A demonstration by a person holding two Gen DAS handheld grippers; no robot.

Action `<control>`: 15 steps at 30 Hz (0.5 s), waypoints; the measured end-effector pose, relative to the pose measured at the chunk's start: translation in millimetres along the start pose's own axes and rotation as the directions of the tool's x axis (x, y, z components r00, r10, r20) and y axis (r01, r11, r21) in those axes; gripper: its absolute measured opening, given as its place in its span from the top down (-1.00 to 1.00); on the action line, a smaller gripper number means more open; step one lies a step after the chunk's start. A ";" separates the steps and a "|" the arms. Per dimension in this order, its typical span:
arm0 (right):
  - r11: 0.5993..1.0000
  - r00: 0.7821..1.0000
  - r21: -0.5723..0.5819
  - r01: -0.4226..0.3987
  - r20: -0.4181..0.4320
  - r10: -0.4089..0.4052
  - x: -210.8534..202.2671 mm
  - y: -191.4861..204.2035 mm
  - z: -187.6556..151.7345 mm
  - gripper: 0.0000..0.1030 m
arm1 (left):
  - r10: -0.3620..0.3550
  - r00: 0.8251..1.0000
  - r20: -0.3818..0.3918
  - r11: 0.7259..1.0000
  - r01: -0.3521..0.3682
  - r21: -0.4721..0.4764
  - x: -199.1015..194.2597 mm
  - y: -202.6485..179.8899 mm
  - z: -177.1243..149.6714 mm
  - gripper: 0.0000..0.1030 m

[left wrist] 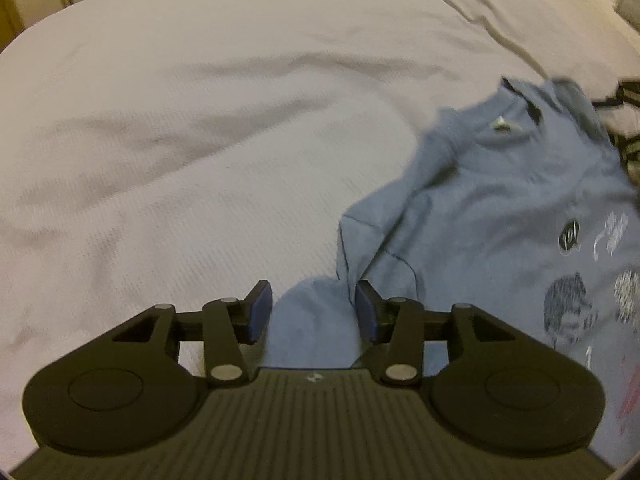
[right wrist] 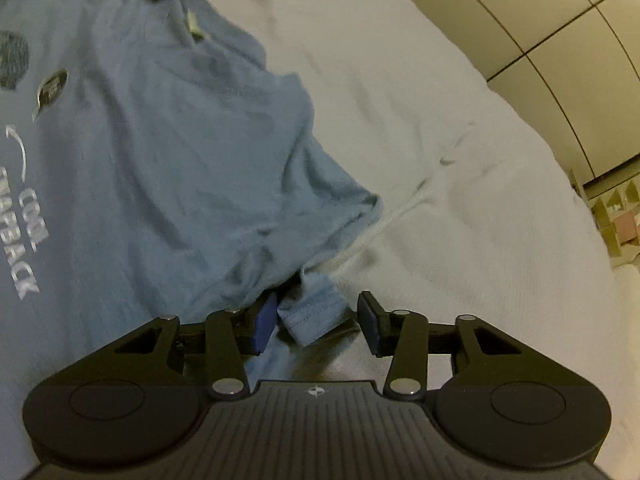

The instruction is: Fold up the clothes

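The left gripper (left wrist: 314, 308) stands wide, its blue pads (left wrist: 260, 308) well apart with nothing pinched. A fold of the blue shirt (left wrist: 500, 200) lies between them at 6 o'clock in the left wrist view, and the body of the shirt spreads away toward 2 and 3 o'clock over the white bedcover (left wrist: 180, 120). The left sleeve (left wrist: 372, 240) is doubled over itself just ahead of the right-hand pad. The collar (left wrist: 520, 96) sits at about 1 o'clock.

The risk on this side, as I judge it, is closing on too little or too much. The cloth between the pads looks like a soft hump, not a clean edge, so a squeeze here might take one layer only or drag the bedcover up with it. Either would skew the fold.

The right gripper (right wrist: 318, 316) is also wide and grips nothing. A hemmed sleeve end (right wrist: 312, 312) lies between its pads, touching or nearly touching the left-hand pad (right wrist: 266, 324); I cannot tell which. The shirt fills 9 to 12 o'clock in the right wrist view, its print (right wrist: 28, 236) at 9 o'clock. A ridge (right wrist: 372, 236) in the bedcover runs just beside the sleeve toward 1 o'clock.

Here the hem sits off-centre, so the pads may close with it slipping out sideways. That ridge is close enough to be caught along with the sleeve. Both views are blurred, so the exact lie of the layers is uncertain.
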State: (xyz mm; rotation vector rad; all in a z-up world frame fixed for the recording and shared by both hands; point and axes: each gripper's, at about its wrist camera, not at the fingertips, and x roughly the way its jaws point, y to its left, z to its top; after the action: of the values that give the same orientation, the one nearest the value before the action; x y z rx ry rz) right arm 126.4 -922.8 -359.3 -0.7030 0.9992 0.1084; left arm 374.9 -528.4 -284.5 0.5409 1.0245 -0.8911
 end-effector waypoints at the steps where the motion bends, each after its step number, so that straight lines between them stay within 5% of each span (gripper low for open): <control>1: 1.000 1.000 0.012 0.000 -0.014 0.000 1.0 -2.7 0.3 0.68 | 0.004 1.000 -0.008 1.000 -0.004 0.017 1.5 -2.9 -0.3 0.21; 2: 0.999 1.000 0.053 0.008 -0.020 -0.007 -0.2 -9.0 0.1 1.00 | 0.009 1.000 -0.010 0.999 -0.008 0.032 1.7 -5.0 -0.4 0.21; 7: 0.907 0.991 0.399 0.132 -0.074 -0.112 -16.5 -69.0 -9.0 1.00 | 0.027 0.999 0.023 1.000 -0.027 0.013 -7.4 -2.1 3.7 0.15; 12: 0.829 0.961 0.504 0.244 -0.238 -0.138 -3.1 -100.8 -18.0 0.99 | 0.039 0.998 0.055 0.998 -0.037 -0.043 -16.5 4.5 5.1 0.06; 13: 0.824 0.954 0.499 0.269 -0.255 -0.157 -2.8 -100.3 -17.3 0.88 | 0.041 0.998 0.057 0.998 -0.038 -0.049 -18.0 4.9 4.3 0.03; 15: 0.807 0.945 0.505 0.306 -0.265 -0.192 -6.9 -96.9 -14.0 0.23 | 0.044 0.997 0.063 0.997 -0.041 -0.060 -23.1 6.3 0.3 -0.02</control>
State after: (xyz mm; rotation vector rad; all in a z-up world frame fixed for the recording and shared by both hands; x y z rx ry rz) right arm 150.3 -1004.8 -310.9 -0.3159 1.0553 -0.4782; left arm 375.1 -516.6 -263.7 0.4802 0.9746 -0.8332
